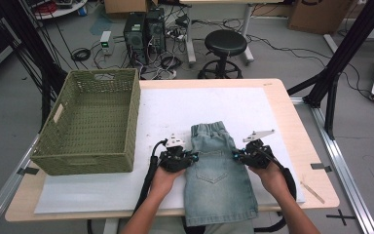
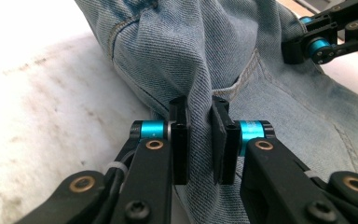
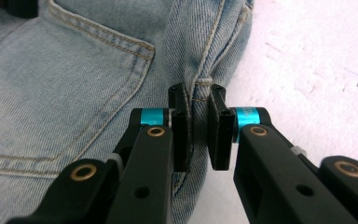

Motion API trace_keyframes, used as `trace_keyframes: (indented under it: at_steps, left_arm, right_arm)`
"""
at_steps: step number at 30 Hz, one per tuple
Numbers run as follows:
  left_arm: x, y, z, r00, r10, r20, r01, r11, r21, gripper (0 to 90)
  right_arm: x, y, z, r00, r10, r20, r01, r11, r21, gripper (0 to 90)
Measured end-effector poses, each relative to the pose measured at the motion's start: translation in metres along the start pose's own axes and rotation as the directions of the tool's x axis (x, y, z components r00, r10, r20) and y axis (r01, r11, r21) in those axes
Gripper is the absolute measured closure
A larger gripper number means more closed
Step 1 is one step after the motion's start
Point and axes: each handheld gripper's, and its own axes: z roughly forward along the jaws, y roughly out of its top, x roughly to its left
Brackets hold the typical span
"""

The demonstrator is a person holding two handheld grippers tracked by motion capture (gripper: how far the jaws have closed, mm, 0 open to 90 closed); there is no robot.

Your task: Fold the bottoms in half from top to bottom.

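From the high view we see the denim skirt lying flat on the white mat at the table's six o'clock edge, waistband toward twelve and hem hanging over the near side. Our left gripper pinches its nine o'clock edge and our right gripper its three o'clock edge, at roughly the same height. The woven basket sits at ten o'clock, well apart.

In the left gripper view, the left gripper is clamped on a raised fold of the denim skirt, cloth pressed between both pads.

In the right gripper view, the right gripper is closed on the side seam of the denim skirt, beside the back pocket.

To fold well, we judge both hands should lift together and evenly, keeping the cloth taut between them so neither pinch slips and the pocket side stays smooth.
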Motion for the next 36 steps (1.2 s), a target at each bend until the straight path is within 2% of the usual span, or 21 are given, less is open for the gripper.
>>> trace_keyframes:
  at_steps: [1,3,7,9,10,11,12,16,18,22,24,27,29,31,33,36]
  left_arm:
    - [0.0,0.002,0.0,1.0,0.001,-0.006,-0.001,1.0,0.0,74.4]
    - [0.003,0.006,0.0,0.9995,-0.022,-0.022,0.022,0.9997,-0.014,61.8]
    - [0.011,0.021,0.004,0.9966,-0.028,-0.078,0.021,0.9956,-0.091,42.7]
    - [0.017,0.029,0.012,0.995,-0.048,-0.087,0.042,0.9969,-0.067,35.5]
    - [0.02,0.032,0.017,0.9946,-0.067,-0.079,0.063,0.9966,-0.053,32.7]
    - [0.023,0.034,0.023,0.995,-0.085,-0.052,0.083,0.9959,-0.035,31.1]
    - [0.025,0.035,0.031,0.9941,-0.1,-0.042,0.1,0.995,-0.001,29.6]
    - [0.026,0.037,0.045,0.9966,-0.065,-0.052,0.067,0.9966,0.047,25.3]
    - [0.028,0.035,0.05,0.9963,-0.073,-0.046,0.076,0.994,0.078,27.7]
    - [0.029,0.034,0.05,0.9974,-0.058,-0.042,0.061,0.9949,0.08,37.1]
    - [0.029,0.034,0.049,0.9974,-0.051,-0.051,0.055,0.9949,0.084,45.1]
    - [0.028,0.034,0.048,0.9958,-0.082,-0.04,0.085,0.9937,0.074,57.6]
    - [0.028,0.035,0.047,0.9945,-0.103,-0.018,0.104,0.9927,0.062,64.0]
    - [0.03,0.037,0.044,0.9919,-0.125,0.024,0.124,0.9918,0.032,68.3]
    - [0.031,0.039,0.041,0.9885,-0.138,0.063,0.14,0.99,-0.022,70.5]
    - [0.028,0.047,0.033,0.9901,-0.092,0.106,0.103,0.9896,-0.101,71.4]
  right_arm:
    - [0.0,-0.001,-0.001,1.0,-0.005,-0.001,0.005,1.0,-0.004,82.6]
    - [-0.001,-0.003,-0.002,1.0,0.002,-0.006,-0.002,1.0,-0.014,82.4]
    - [-0.002,-0.001,0.001,0.9998,0.014,-0.013,-0.014,1.0,-0.018,79.7]
    - [-0.002,0.001,0.002,0.9999,0.014,-0.009,-0.015,1.0,-0.008,77.9]
    - [-0.002,0.001,0.003,0.9999,0.012,-0.01,-0.012,1.0,-0.005,77.6]
    - [-0.003,0.001,0.003,0.9998,0.015,-0.009,-0.015,1.0,0.0,77.3]
    - [-0.003,0.001,0.004,0.9998,0.017,-0.01,-0.017,1.0,0.001,76.9]
    - [-0.005,0.0,0.006,0.9998,0.018,-0.009,-0.018,1.0,0.009,76.4]
    - [-0.005,0.0,0.006,0.9998,0.016,-0.009,-0.016,1.0,0.01,76.3]
    - [-0.006,-0.001,0.006,0.9998,0.015,-0.008,-0.015,1.0,0.01,75.4]
    - [-0.006,-0.001,0.007,0.9999,0.013,-0.005,-0.013,1.0,0.011,74.8]
    - [-0.008,-0.002,0.008,0.9997,0.021,-0.009,-0.021,1.0,0.01,74.0]
    - [-0.008,-0.002,0.007,0.9996,0.025,-0.009,-0.025,1.0,0.007,73.8]
    - [-0.008,-0.002,0.006,0.9995,0.032,-0.007,-0.032,0.999,0.0,73.3]
    - [-0.009,-0.002,0.005,0.9994,0.035,-0.002,-0.035,0.999,-0.011,71.8]
    - [-0.012,0.0,-0.002,0.9982,0.055,0.022,-0.054,0.997,-0.05,64.9]
